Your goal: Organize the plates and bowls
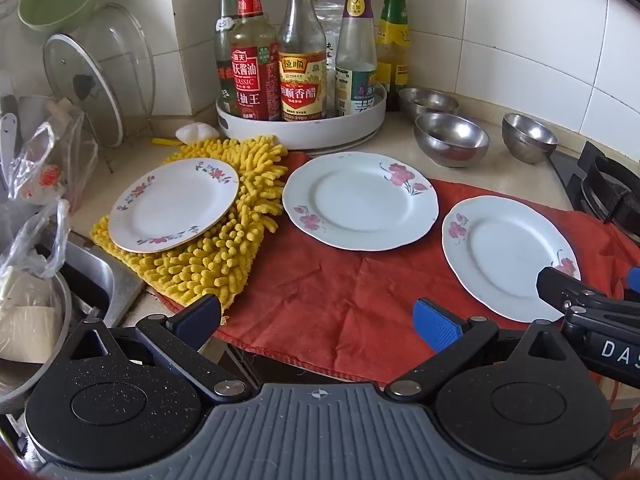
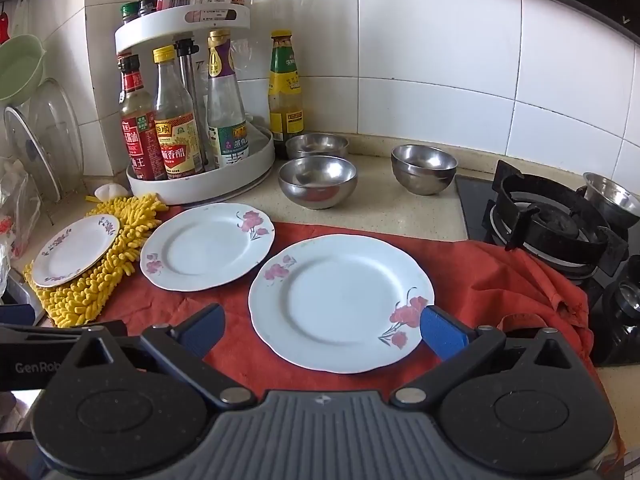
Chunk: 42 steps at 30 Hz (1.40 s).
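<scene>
Three white floral plates lie on the counter. The small plate [image 1: 174, 205] [image 2: 76, 250] rests on a yellow chenille cloth [image 1: 224, 256]. The middle plate [image 1: 360, 200] [image 2: 206, 246] and the right plate [image 1: 508, 256] [image 2: 340, 302] lie on a red cloth [image 1: 340, 300]. Three steel bowls [image 1: 451, 138] [image 1: 529, 136] [image 1: 428, 100] stand behind them, also in the right wrist view [image 2: 317, 182] [image 2: 424, 168] [image 2: 318, 146]. My left gripper [image 1: 316, 320] is open and empty above the red cloth's front. My right gripper [image 2: 322, 330] is open, its jaws on either side of the right plate's near part.
A white turntable rack [image 1: 300, 128] with sauce bottles stands at the back. A gas stove [image 2: 560, 224] with a steel bowl [image 2: 610, 198] on it is at right. A sink [image 1: 80, 280], plastic bags and glass lids [image 1: 84, 88] are at left.
</scene>
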Tool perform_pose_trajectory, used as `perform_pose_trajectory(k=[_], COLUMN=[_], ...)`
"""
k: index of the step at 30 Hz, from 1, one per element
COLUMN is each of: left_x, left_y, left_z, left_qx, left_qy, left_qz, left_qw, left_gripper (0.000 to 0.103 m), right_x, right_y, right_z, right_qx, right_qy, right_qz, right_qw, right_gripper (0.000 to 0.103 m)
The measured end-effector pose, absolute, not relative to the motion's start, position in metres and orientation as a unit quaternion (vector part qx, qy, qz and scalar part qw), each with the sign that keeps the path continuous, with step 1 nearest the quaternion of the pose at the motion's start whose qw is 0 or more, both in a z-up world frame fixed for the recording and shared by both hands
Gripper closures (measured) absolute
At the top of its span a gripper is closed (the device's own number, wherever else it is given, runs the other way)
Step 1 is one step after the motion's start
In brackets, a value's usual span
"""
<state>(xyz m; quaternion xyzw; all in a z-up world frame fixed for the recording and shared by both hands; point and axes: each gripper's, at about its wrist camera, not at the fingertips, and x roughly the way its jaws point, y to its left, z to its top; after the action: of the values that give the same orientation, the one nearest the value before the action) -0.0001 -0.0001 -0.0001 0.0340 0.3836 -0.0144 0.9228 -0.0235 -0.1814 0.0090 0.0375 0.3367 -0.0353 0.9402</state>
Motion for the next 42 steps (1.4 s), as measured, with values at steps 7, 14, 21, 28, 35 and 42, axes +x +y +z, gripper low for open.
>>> perform_pose_trajectory(k=[7,14,21,28,35,42], left_x=[-0.005,-0.006,-0.014,-0.015,-0.016,-0.016], left_y=[-0.006,-0.004,-0.011,-0.012,-0.008,-0.007], left_z=[0.001,0.000,-0.004,-0.004,-0.004,-0.004], left_qx=[0.035,0.034,0.045,0.050,0.046,0.050], left_qy=[0.388,0.389,0.394,0.394,0.397,0.405], left_qz=[-0.014,-0.015,-0.018,-0.018,-0.024,-0.025], left_qw=[0.921,0.921,0.918,0.918,0.916,0.913], left_gripper=[0.000,0.000,0.000,0.000,0.000,0.000], right_x=[-0.027,-0.032,-0.037,-0.040,-0.042,-0.044], right_y=[-0.183,-0.186,-0.188,-0.188,-0.186,-0.185], right_z=[0.009,0.008,0.008,0.010,0.011,0.011], right_qx=[0.039,0.043,0.047,0.049,0.049,0.049], right_qy=[0.338,0.338,0.339,0.338,0.336,0.336], right_qz=[-0.035,-0.036,-0.040,-0.042,-0.044,-0.044], right_qw=[0.940,0.939,0.939,0.939,0.940,0.939], right_gripper=[0.001,0.001,0.001,0.001,0.001,0.001])
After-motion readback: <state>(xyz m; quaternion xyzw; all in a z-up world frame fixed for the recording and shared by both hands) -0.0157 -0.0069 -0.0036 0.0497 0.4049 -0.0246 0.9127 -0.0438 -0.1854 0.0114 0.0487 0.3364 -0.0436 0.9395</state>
